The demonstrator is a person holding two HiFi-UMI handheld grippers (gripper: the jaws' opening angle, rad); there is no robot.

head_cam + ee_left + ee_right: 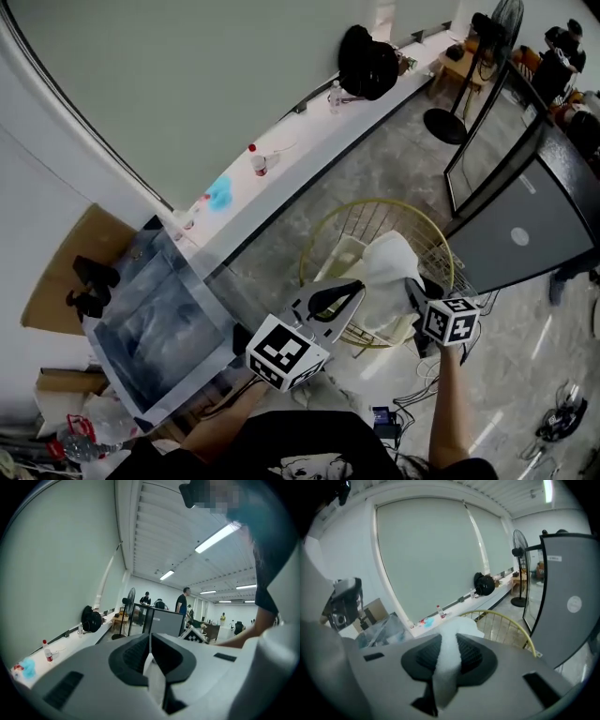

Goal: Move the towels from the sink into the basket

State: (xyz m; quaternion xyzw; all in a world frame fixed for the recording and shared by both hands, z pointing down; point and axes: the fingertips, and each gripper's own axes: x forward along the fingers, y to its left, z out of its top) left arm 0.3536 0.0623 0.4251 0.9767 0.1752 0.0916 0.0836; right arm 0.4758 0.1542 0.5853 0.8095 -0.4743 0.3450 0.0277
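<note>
In the head view a white towel (387, 264) hangs over the yellow wire basket (330, 223), held between both grippers. My left gripper (354, 289) is shut on the towel's left side, and the left gripper view shows a white strip (153, 677) pinched in its jaws. At the towel's right side my right gripper (413, 284) is also shut, with white cloth (447, 665) bunched between its jaws. Beyond that gripper the basket rim (513, 622) shows. More pale cloth lies inside the basket. The steel sink (155, 323) sits at the left; its inside looks blurred.
A white ledge along the wall carries a red-capped bottle (258, 161) and a black bag (367, 61). A standing fan (448, 120) and a dark partition (525, 230) stand right of the basket. A cardboard box (56, 281) is by the sink. Cables (561, 422) lie on the floor.
</note>
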